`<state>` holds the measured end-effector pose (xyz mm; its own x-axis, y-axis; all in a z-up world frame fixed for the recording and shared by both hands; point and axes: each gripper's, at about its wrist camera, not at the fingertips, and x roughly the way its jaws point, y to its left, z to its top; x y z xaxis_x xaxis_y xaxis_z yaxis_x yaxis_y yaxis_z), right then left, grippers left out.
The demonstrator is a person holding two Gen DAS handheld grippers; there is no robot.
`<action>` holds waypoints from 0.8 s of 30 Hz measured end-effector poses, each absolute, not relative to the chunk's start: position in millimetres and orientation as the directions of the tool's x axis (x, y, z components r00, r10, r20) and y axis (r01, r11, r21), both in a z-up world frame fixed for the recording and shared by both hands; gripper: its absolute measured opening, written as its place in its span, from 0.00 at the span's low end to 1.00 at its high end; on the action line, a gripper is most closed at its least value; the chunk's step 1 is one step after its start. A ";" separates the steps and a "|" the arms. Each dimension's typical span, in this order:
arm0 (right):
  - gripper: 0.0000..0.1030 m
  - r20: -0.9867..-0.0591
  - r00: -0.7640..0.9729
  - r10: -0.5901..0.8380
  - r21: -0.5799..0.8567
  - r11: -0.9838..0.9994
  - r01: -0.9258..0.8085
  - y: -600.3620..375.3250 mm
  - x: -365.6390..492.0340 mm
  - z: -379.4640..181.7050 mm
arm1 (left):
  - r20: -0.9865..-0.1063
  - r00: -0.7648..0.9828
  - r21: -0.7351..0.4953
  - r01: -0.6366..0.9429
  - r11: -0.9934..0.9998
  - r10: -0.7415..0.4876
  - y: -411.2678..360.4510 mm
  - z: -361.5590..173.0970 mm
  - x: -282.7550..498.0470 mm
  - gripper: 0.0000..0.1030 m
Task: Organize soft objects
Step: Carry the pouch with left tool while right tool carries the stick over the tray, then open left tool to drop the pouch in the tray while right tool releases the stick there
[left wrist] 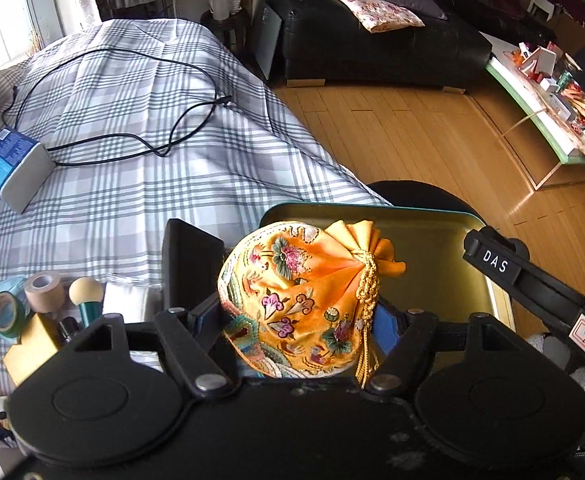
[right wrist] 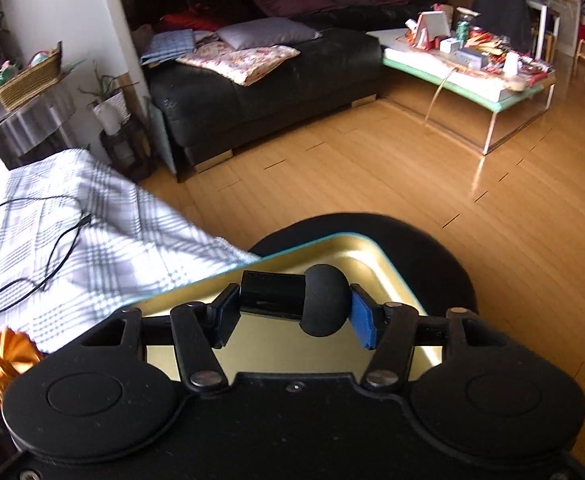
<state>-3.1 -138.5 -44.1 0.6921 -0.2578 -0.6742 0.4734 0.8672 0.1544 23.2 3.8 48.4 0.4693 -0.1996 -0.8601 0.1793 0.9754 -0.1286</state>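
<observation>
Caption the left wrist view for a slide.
Left gripper holding orange embroidered drawstring pouch over gold tin tray.

The gold tray (left wrist: 444,240) is bare at its 3 o'clock side. At 9 o'clock, tape rolls (left wrist: 20,300) and a black box (left wrist: 190,264) block the way.

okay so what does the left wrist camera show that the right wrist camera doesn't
Only the left wrist view: the left claw shut on an orange embroidered pouch, tape rolls and a blue-and-white box on the checked cover.

Only the right wrist view: the right claw shut on a black sponge-tipped applicator, and a wicker basket by the wall.

Both: the gold tray, checked cover, black cable, dark sofa, wooden floor.
</observation>
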 end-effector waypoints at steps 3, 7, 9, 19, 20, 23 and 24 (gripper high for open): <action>0.53 -0.689 0.677 -0.257 0.147 0.866 0.478 -143.0 2.5 -47.5 | -0.872 0.447 -0.127 0.188 0.974 -0.200 -8.2 34.7 32.8 0.69; 0.53 -0.698 0.677 -0.236 0.159 0.870 0.467 -145.6 1.8 -49.4 | -0.887 0.418 -0.134 0.179 0.975 -0.199 -16.5 16.2 42.9 0.69; 0.53 -0.700 0.676 -0.231 0.159 0.872 0.462 -145.4 1.6 -49.9 | -0.893 0.402 -0.141 0.177 0.974 -0.202 -19.4 3.4 50.8 0.69; 0.53 -0.703 0.679 -0.212 0.172 0.876 0.451 -144.3 2.6 -49.5 | -0.902 0.381 -0.146 0.174 0.974 -0.203 -22.6 -15.7 60.9 0.70; 0.53 -0.704 0.678 -0.212 0.170 0.876 0.451 -144.0 2.7 -49.7 | -0.901 0.383 -0.145 0.175 0.974 -0.203 -23.0 -15.3 61.0 0.71; 0.53 -0.709 0.673 -0.210 0.170 0.875 0.453 -144.3 2.9 -50.0 | -0.898 0.390 -0.140 0.179 0.974 -0.201 -23.3 -12.5 58.8 0.77; 0.53 -0.711 0.671 -0.211 0.169 0.875 0.454 -144.6 2.7 -50.3 | -0.898 0.391 -0.139 0.181 0.974 -0.200 -23.3 -12.2 58.8 0.79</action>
